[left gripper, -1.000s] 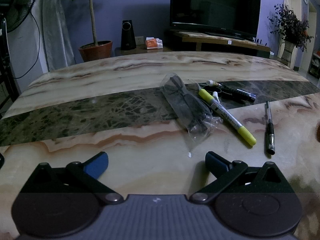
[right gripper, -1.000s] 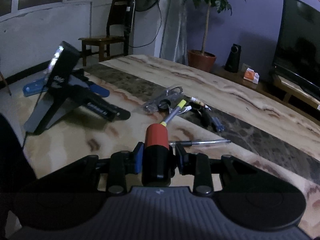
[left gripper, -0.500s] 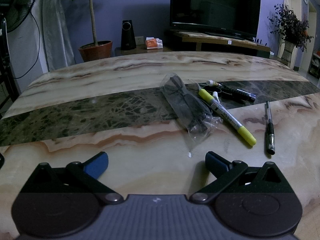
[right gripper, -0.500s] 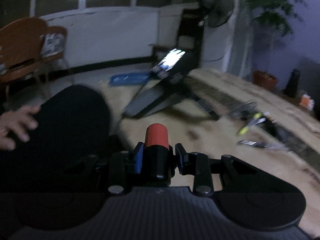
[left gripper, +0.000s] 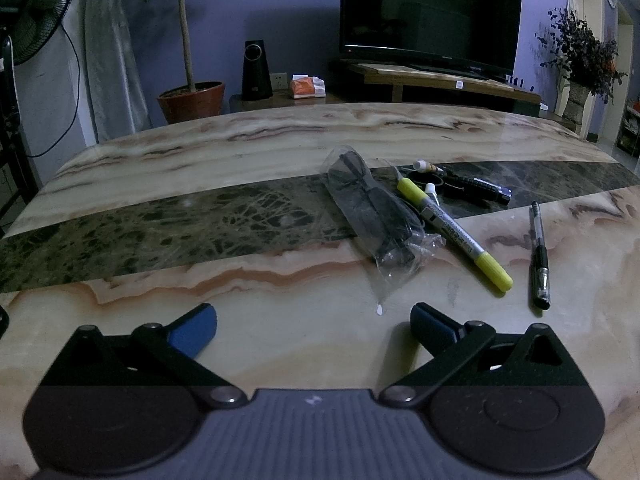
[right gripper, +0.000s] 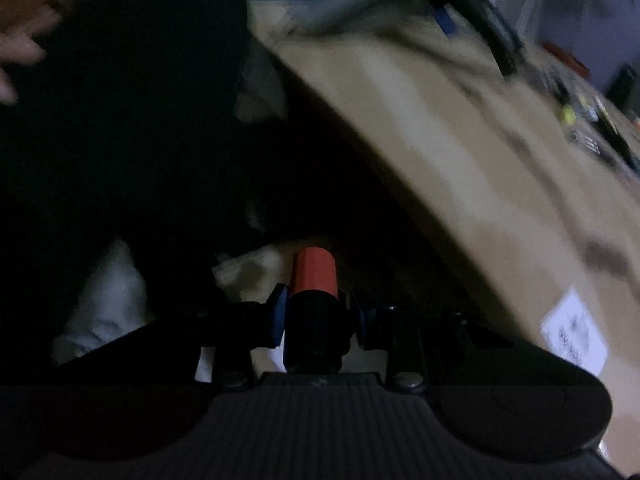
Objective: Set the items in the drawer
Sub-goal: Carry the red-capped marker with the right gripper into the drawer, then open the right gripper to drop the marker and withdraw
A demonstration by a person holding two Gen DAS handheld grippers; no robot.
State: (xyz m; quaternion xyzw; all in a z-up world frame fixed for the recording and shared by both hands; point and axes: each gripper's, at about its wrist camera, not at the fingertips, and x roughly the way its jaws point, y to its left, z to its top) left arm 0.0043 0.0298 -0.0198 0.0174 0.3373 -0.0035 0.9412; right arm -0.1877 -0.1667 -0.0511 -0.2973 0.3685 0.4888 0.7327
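My right gripper [right gripper: 316, 308] is shut on a black marker with a red cap [right gripper: 314, 276], held below the table edge [right gripper: 420, 184] over a dark space; no drawer can be made out in the blur. In the left wrist view my left gripper [left gripper: 314, 322] rests open on the marble table [left gripper: 200, 160] with nothing between its blue pads. Ahead of it lie glasses in a clear bag [left gripper: 372, 216], a yellow highlighter [left gripper: 456, 234], a black pen [left gripper: 538, 252] and a dark pen-like item [left gripper: 476, 189].
A person's dark-clothed leg [right gripper: 120, 100] and a hand [right gripper: 20, 48] fill the left of the right wrist view. White cloth or paper [right gripper: 108, 304] lies below. A white label [right gripper: 574, 330] is stuck on the table. Behind the table stand a TV [left gripper: 430, 12], a potted plant [left gripper: 192, 100] and a fan [left gripper: 28, 4].
My right gripper has swung left and down from above the table to below its edge, still holding the marker. The left gripper has not moved.
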